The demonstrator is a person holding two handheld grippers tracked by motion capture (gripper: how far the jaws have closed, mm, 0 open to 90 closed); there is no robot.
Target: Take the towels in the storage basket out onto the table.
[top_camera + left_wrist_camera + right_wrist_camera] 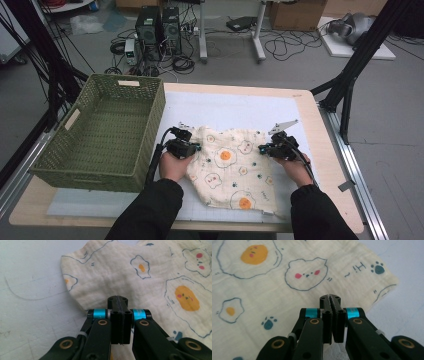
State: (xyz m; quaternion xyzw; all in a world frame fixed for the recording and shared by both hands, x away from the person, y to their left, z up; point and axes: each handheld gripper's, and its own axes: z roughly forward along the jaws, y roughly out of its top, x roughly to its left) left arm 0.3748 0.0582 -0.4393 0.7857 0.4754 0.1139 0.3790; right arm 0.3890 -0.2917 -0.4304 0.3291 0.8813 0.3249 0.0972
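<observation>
Cloth [232,167]: thin crinkled muslin w/ fried-egg and bear prints, lying mostly flat on the surface [235,102], mid-right, just beside the green wicker basket [107,132]. Near end looks doubled over or bunched a bit, hard to tell from the high view.

Handling, as a judgement: very light, soft, zero stiffness, so it will sag and fold wherever it's lifted, and drag on the mat rather than slide clean. Not fragile. Thin weave = easy to pinch, but a shallow bite could slip out. Best hold is at the far edge, near each corner, one per side, so it hangs even.

Left tongs [117,298] sit at the cloth's left far edge, jaws pressed together; right tongs [330,297] at the right far edge, likewise pressed together. Both seem to be pinching the cloth hem, though the fabric at the tips is hidden by the jaws, so prob. gripped, not certain.
</observation>
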